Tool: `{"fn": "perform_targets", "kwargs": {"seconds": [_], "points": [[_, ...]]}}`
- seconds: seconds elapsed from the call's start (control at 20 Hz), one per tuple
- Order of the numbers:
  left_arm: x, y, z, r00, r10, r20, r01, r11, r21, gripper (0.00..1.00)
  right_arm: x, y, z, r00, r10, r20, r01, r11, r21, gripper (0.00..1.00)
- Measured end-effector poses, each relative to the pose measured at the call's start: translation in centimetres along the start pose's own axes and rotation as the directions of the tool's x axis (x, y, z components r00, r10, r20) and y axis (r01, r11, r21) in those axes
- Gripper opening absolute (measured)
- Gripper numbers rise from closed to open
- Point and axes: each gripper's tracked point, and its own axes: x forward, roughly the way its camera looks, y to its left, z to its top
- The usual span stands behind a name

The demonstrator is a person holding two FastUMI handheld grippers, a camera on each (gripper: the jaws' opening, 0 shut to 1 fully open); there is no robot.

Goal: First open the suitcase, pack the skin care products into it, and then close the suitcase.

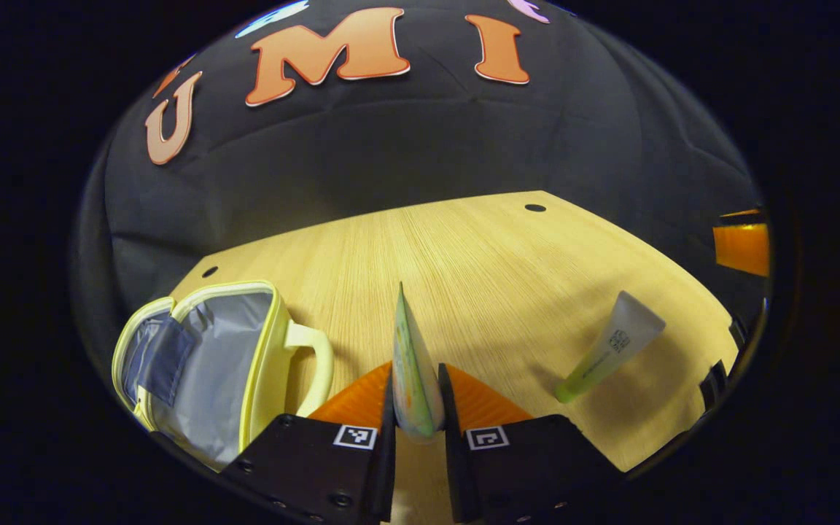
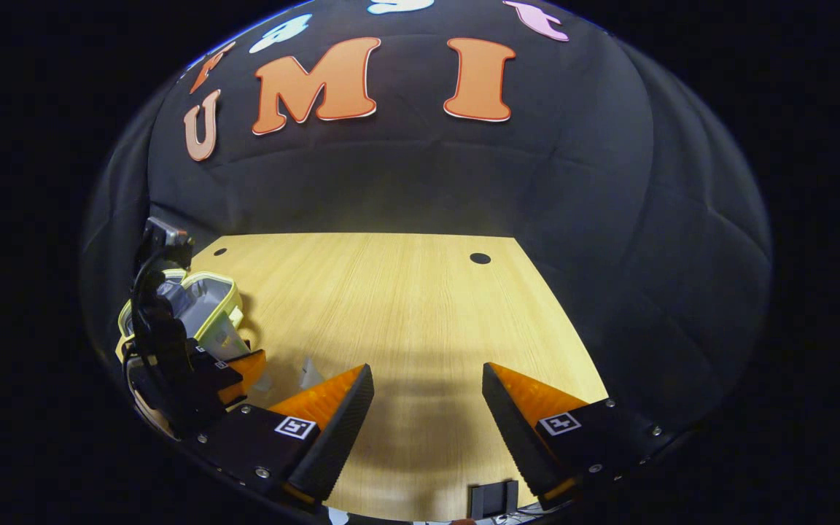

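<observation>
One tube (image 1: pixel 414 372) sits clamped in the left hand-held gripper (image 1: pixel 417 408), pointing forward. The open suitcase (image 1: pixel 197 364) lies just left. The right hand-held gripper (image 2: pixel 427 408) gapes empty.

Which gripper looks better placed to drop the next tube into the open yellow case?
Probably the left gripper: it is shut on a tube, and the open case lies just beside it. The right gripper is open, holding nothing, farther off.

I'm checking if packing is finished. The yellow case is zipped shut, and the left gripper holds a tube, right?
Not quite. The left gripper view shows the yellow case lying open, its grey lining showing. The rest holds: the left gripper pinches a tube between its fingers.
</observation>
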Motion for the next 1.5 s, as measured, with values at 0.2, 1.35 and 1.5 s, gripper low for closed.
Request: {"fn": "perform_targets", "kwargs": {"seconds": [0.2, 1.35, 1.5], "points": [[-1.8, -0.4, -0.5, 0.997, -0.04, -0.062, 0.039, 0.999, -0.017, 0.31, 0.7, 3.7, 0.6, 0.995, 0.092, 0.038, -0.092, 0.996, -0.004, 0.96], [-9.8, 7.5, 0.7, 0.984, -0.067, -0.164, 0.047, 0.991, -0.126, 0.29, 4.4, 12.6, -5.4, 0.947, 0.217, -0.237, -0.231, 0.972, -0.034, 0.29], [-11.5, 10.7, 1.7, 0.975, -0.107, -0.192, 0.075, 0.983, -0.168, 0.3, 2.6, 14.4, -2.5, 0.952, 0.202, -0.23, -0.213, 0.977, -0.021, 0.29]]}}
